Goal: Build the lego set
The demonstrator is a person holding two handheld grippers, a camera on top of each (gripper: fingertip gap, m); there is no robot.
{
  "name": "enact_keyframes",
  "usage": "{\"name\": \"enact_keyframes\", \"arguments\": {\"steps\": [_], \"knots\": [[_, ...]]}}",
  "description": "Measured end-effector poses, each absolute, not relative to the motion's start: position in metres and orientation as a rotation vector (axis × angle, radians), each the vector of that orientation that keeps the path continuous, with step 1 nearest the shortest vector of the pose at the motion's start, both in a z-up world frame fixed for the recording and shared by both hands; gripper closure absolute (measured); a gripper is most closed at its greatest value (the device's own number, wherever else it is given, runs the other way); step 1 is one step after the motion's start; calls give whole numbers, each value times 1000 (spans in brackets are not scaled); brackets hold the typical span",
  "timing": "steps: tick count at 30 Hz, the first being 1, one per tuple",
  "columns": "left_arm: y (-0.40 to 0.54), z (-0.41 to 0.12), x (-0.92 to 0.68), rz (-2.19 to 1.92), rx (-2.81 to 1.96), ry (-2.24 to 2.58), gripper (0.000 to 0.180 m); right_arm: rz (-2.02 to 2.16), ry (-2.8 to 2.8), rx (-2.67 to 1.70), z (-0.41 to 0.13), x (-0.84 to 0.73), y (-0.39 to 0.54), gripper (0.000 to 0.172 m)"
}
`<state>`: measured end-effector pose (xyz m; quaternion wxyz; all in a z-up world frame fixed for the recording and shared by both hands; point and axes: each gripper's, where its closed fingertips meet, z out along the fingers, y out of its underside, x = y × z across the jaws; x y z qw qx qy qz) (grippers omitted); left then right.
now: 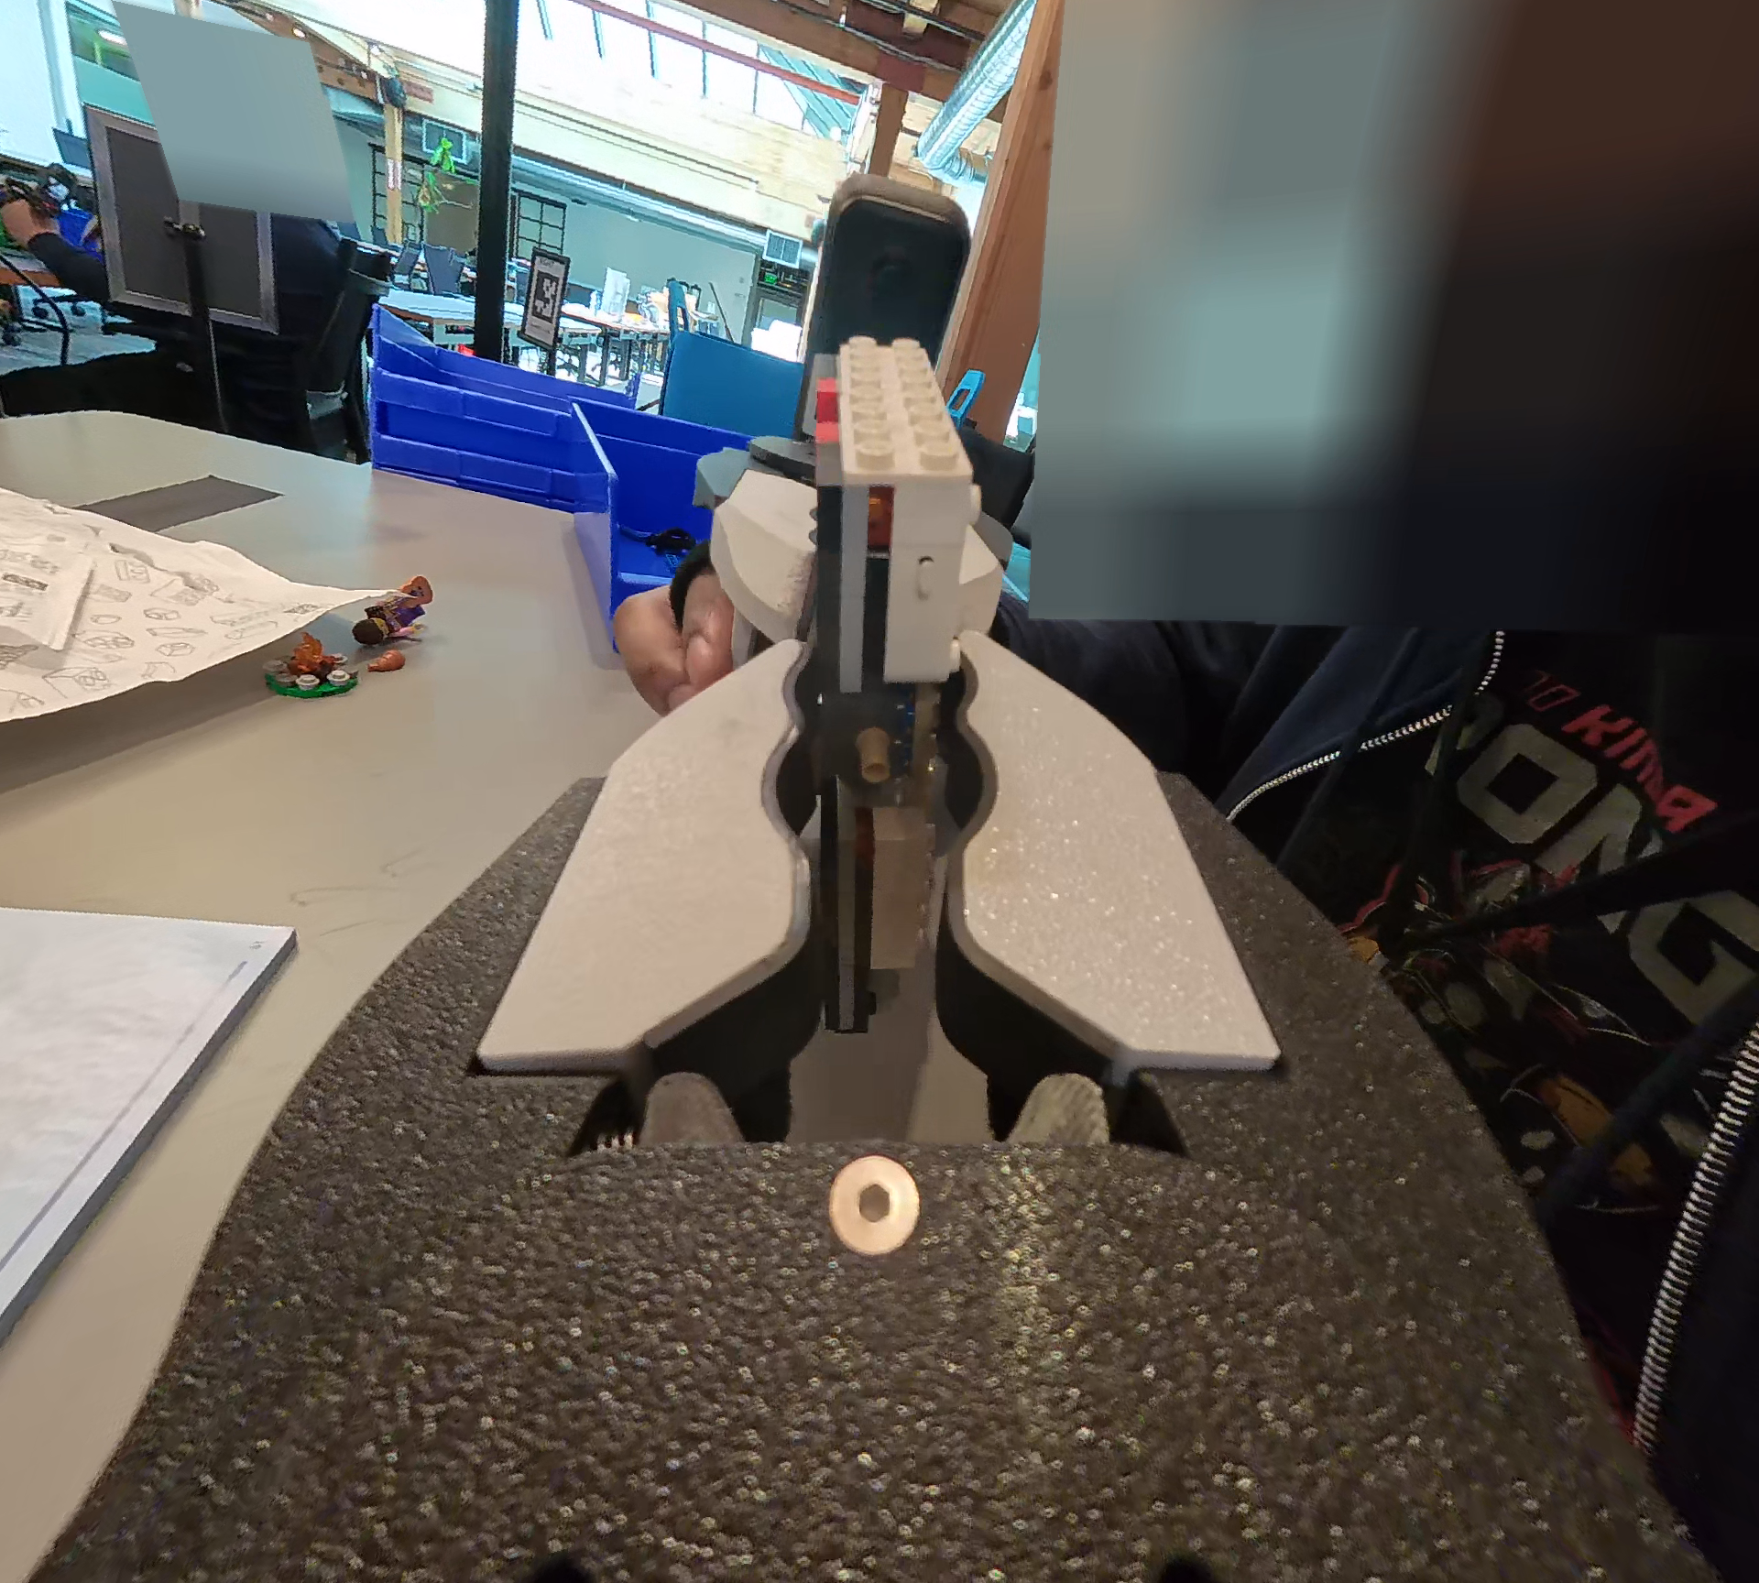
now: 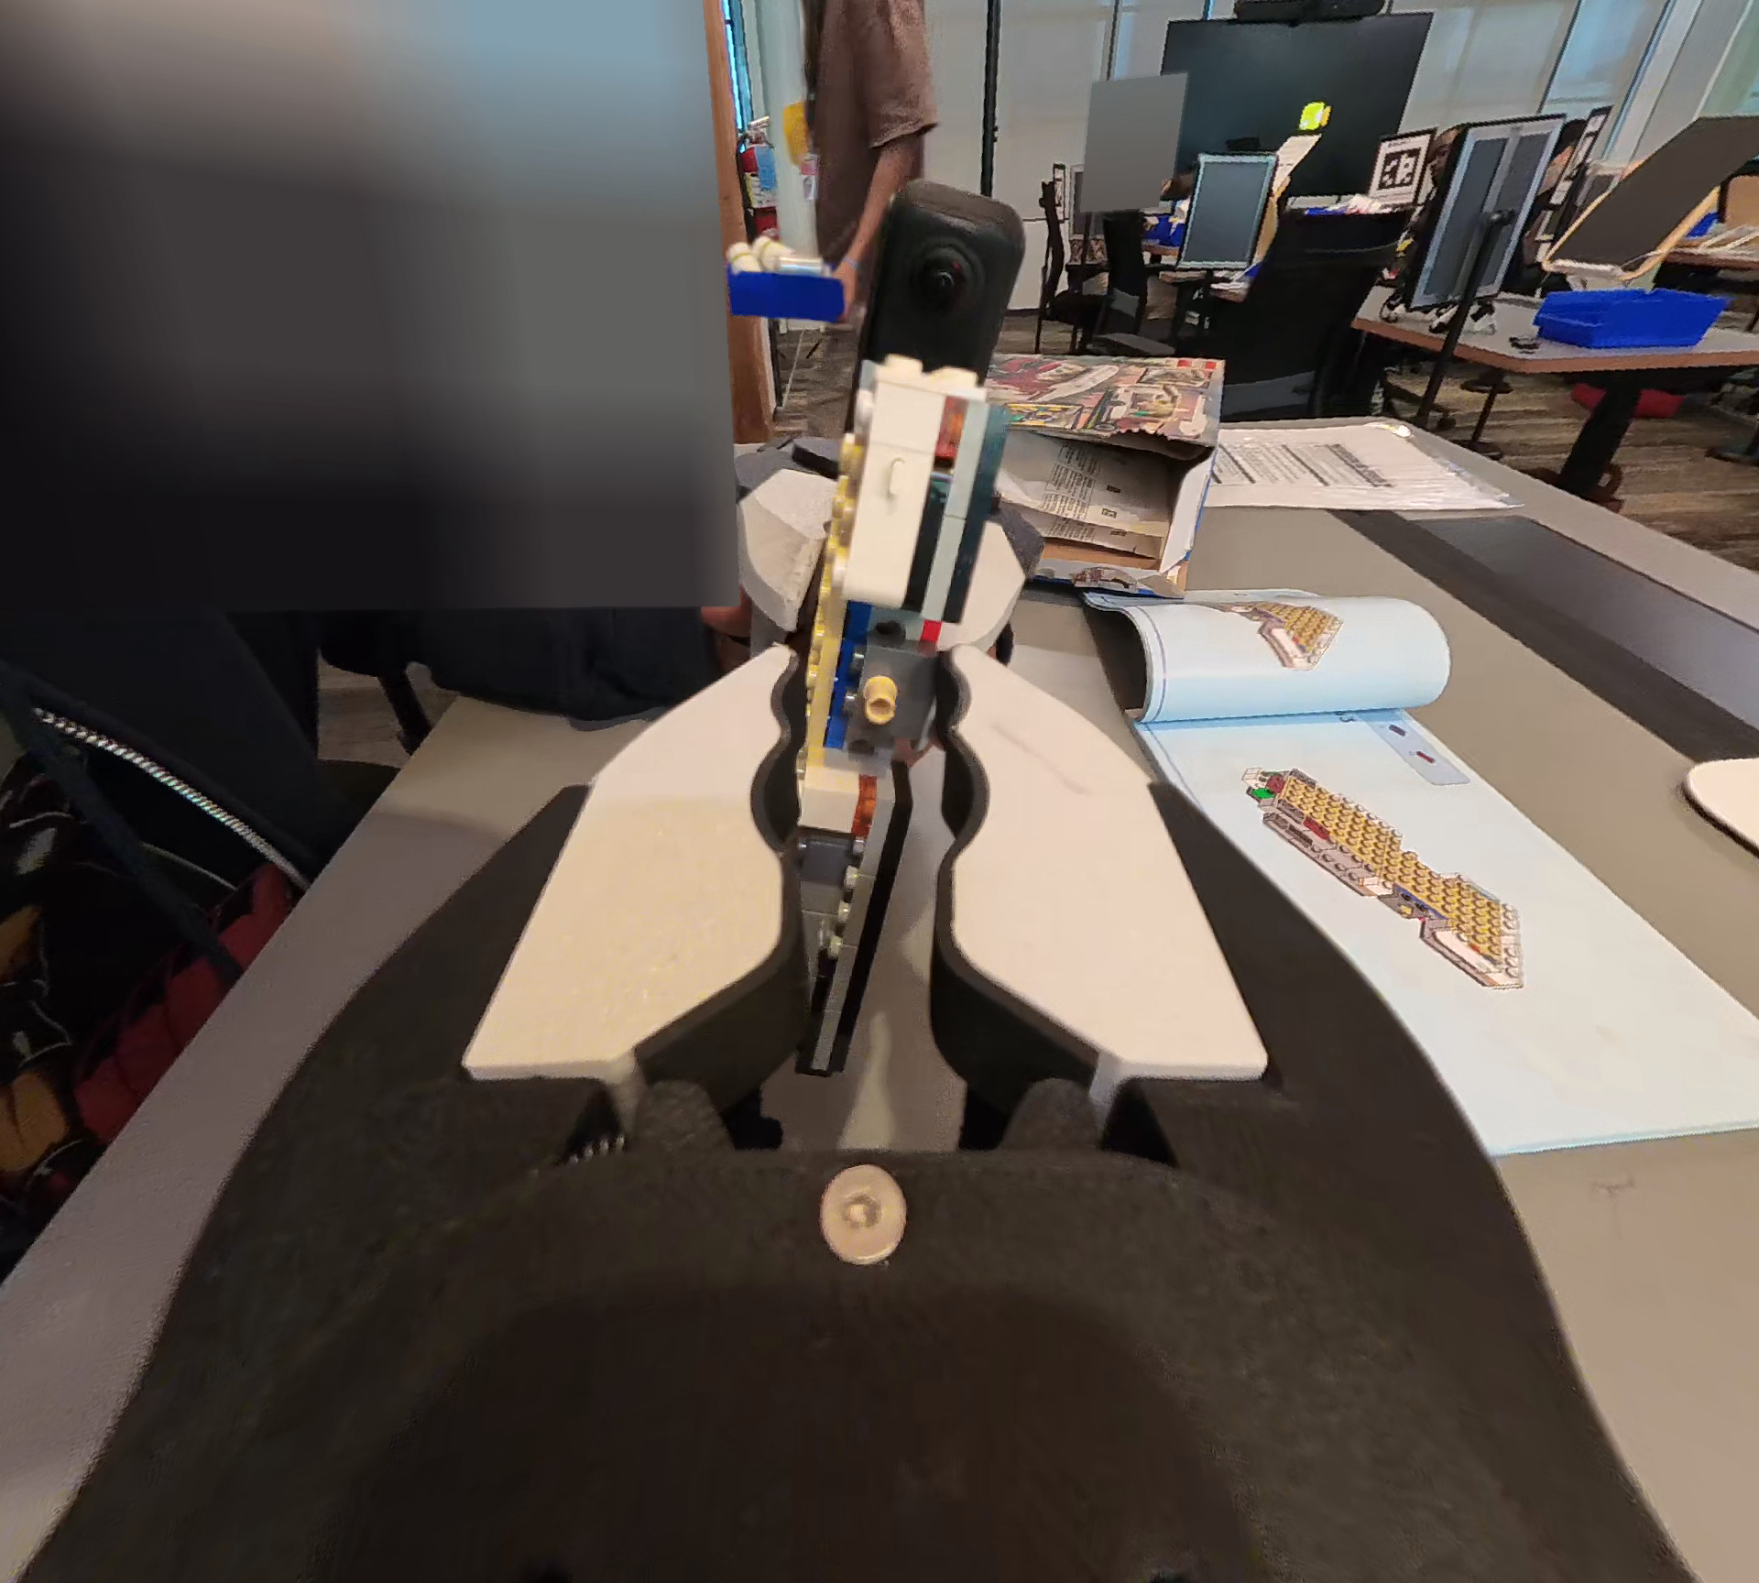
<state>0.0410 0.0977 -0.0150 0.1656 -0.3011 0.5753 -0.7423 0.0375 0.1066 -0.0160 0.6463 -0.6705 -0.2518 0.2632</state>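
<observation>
Left wrist view: upright multicoloured brick assembly (image 1: 895, 586).

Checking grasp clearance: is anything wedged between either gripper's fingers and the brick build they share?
Nothing visible. The left gripper closes straight onto one end of the brick build, and the right gripper clamps the opposite end the same way, so the two face each other. The open booklet lies flat on the table, off to the side.

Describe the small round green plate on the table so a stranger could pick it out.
On the grey table, find the printed sheet. Just off its right corner lies the green round plate, topped with orange flame pieces, unlike the purple minifigure lying behind it.
</observation>
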Motion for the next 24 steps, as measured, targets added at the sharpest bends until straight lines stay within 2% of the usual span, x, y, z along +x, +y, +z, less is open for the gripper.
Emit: {"name": "enact_keyframes", "arguments": {"steps": [24], "knots": [[90, -18, 39, -2082, -820, 1688, 157, 630, -597, -1496, -13, 32, 102, 148]]}}
